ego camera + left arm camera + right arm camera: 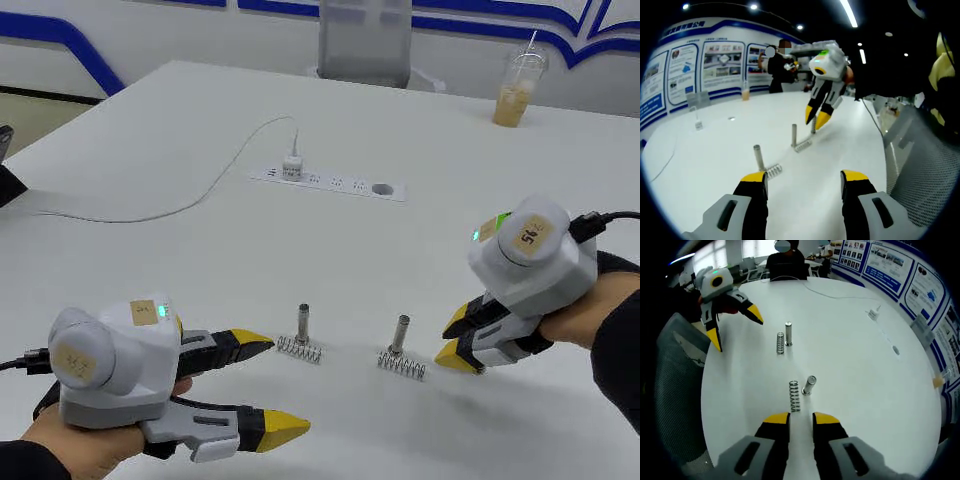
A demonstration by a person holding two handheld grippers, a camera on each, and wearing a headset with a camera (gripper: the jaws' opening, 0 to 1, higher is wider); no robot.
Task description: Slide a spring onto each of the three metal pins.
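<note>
Two pins [302, 324], two springs [299, 349] lying loose on the white table [200, 270]
Right gripper [447, 342], sticker apparently "15", jaws narrowly parted; left gripper [280, 385], jaws spread wide. Each spring lies just beside its upright pin, at 6 o'clock; open tabletop around, power strip [328, 183] at 12 o'clock.

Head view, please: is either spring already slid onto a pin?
No, both springs lie flat beside the upright pins.

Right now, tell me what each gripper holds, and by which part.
Nothing. The left gripper and right gripper are both open and empty.
</note>
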